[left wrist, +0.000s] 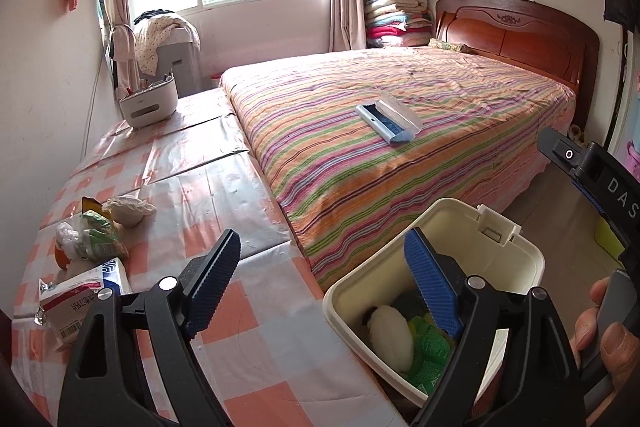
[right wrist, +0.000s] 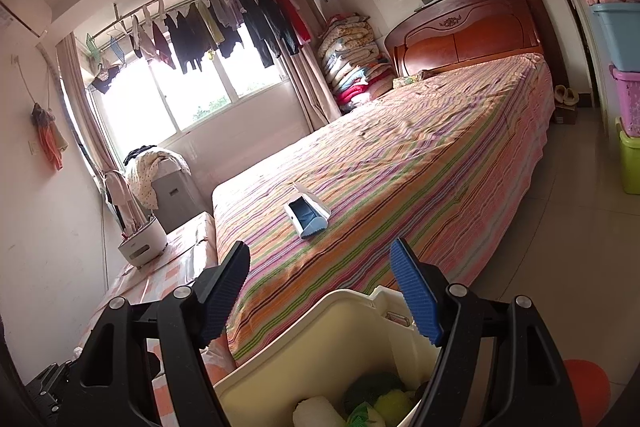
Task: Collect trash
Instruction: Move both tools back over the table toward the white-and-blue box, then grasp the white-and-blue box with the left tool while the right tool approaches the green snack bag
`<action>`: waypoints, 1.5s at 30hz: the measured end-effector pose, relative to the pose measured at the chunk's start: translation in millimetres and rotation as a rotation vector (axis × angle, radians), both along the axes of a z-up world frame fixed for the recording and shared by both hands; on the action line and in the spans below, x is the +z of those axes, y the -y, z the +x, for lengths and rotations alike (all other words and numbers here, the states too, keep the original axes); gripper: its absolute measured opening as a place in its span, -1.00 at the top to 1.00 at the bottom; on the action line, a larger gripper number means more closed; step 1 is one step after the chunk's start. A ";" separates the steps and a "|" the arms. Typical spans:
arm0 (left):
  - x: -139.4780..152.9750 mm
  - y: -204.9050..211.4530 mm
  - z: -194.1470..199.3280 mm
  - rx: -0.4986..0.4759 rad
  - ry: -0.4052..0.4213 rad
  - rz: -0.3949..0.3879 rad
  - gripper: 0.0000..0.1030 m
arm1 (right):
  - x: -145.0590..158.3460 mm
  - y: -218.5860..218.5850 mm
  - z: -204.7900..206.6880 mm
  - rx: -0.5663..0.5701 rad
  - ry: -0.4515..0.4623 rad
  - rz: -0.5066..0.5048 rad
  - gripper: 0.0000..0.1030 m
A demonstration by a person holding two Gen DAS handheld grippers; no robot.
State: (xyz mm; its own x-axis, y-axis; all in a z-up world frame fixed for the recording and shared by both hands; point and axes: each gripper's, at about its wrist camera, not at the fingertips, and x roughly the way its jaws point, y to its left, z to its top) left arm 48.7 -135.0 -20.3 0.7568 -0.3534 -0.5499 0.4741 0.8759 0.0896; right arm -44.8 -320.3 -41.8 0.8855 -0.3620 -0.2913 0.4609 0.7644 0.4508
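The left tool stands apart, empty, at lower centre above the cream bin, which holds a white wad and green wrappers. More trash lies at left on the checked table. The right tool straddles the bin's rim; I cannot tell whether it grips.

**A bright, crowded bedroom**

We see a wide bed under a striped cover, its carved wooden headboard against a scuffed white wall. Daylight pours through the window, where clothes hang on a rail. Folded quilts are stacked in the corner. The floor is pale tile.
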 end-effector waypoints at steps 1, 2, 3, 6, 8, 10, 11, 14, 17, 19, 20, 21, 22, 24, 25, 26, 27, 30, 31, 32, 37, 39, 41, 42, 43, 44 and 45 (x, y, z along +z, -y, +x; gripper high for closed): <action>0.8 -3.7 0.7 0.011 0.005 0.003 -0.61 | 0.7 -2.5 1.6 0.005 0.000 -0.003 -0.37; 1.6 -6.9 2.2 0.019 0.005 0.007 -0.62 | 1.3 -4.5 3.2 0.011 -0.001 -0.005 -0.37; 2.0 -10.0 3.8 0.028 0.005 0.008 -0.62 | 1.6 -7.0 4.9 0.017 -0.002 -0.005 -0.37; 3.8 -21.6 8.2 0.055 0.000 0.002 -0.62 | 2.5 -14.5 10.7 0.036 -0.003 -0.007 -0.37; 4.5 -30.4 11.1 0.070 -0.004 -0.002 -0.62 | 3.1 -20.4 14.4 0.048 -0.005 -0.010 -0.37; 4.8 -37.7 12.3 0.084 -0.003 -0.001 -0.62 | 3.5 -26.1 18.0 0.060 -0.005 -0.012 -0.37; 5.3 -41.9 13.1 0.091 -0.003 -0.001 -0.62 | 3.9 -28.6 20.1 0.066 -0.007 -0.014 -0.37; 8.3 -56.9 17.1 0.116 -0.005 -0.006 -0.62 | 3.7 -37.4 26.4 0.090 -0.016 -0.017 -0.37; 12.0 -77.5 23.3 0.156 -0.006 -0.013 -0.64 | 2.8 -47.6 35.1 0.120 -0.032 -0.023 -0.37; 13.6 -92.3 27.8 0.183 -0.011 -0.017 -0.65 | 2.4 -54.4 39.7 0.139 -0.039 -0.030 -0.37; 14.0 -100.2 30.9 0.199 -0.015 -0.016 -0.65 | 1.9 -58.0 42.2 0.151 -0.044 -0.033 -0.37; 13.8 -107.9 33.7 0.213 -0.018 -0.015 -0.65 | 1.5 -61.9 45.2 0.162 -0.049 -0.034 -0.37; 13.3 -115.5 36.7 0.227 -0.022 -0.012 -0.65 | 1.2 -65.8 48.3 0.175 -0.055 -0.035 -0.37; 12.0 -132.4 42.0 0.256 -0.031 -0.007 -0.65 | 0.0 -74.4 54.9 0.203 -0.068 -0.036 -0.38; 11.8 -142.1 45.4 0.273 -0.036 -0.006 -0.65 | -0.9 -78.7 57.4 0.217 -0.073 -0.036 -0.37; 11.6 -152.1 48.5 0.293 -0.042 -0.009 -0.65 | -1.5 -82.9 59.8 0.230 -0.078 -0.038 -0.38; 11.0 -162.5 51.6 0.311 -0.053 -0.014 -0.65 | -2.3 -87.2 61.8 0.241 -0.082 -0.039 -0.38; 8.0 -195.8 62.4 0.345 -0.125 -0.064 -0.65 | -3.1 -97.3 68.2 0.266 -0.092 -0.045 -0.38; 6.8 -208.8 65.9 0.349 -0.154 -0.090 -0.65 | -3.2 -100.0 69.7 0.274 -0.093 -0.047 -0.38; 5.9 -220.3 68.8 0.348 -0.184 -0.118 -0.65 | -3.3 -102.7 71.3 0.280 -0.094 -0.047 -0.38; -3.7 -269.8 84.8 0.327 -0.327 -0.246 -0.65 | -5.8 -114.0 78.3 0.308 -0.105 -0.043 -0.38; -9.9 -284.5 91.7 0.320 -0.380 -0.290 -0.65 | -6.7 -118.1 80.3 0.316 -0.110 -0.044 -0.38; -18.5 -295.5 98.2 0.299 -0.444 -0.348 -0.65 | -7.8 -120.2 82.2 0.325 -0.112 -0.043 -0.38; -22.5 -300.7 101.2 0.303 -0.466 -0.374 -0.65 | -8.4 -121.0 83.0 0.329 -0.114 -0.042 -0.38; -26.6 -303.8 104.6 0.294 -0.494 -0.404 -0.64 | -8.9 -122.1 83.9 0.332 -0.116 -0.043 -0.38; -30.4 -307.5 108.1 0.286 -0.523 -0.428 -0.62 | -9.0 -123.8 84.2 0.334 -0.118 -0.043 -0.38; -33.8 -310.8 110.0 0.292 -0.540 -0.442 -0.62 | -9.5 -124.9 84.5 0.336 -0.120 -0.043 -0.38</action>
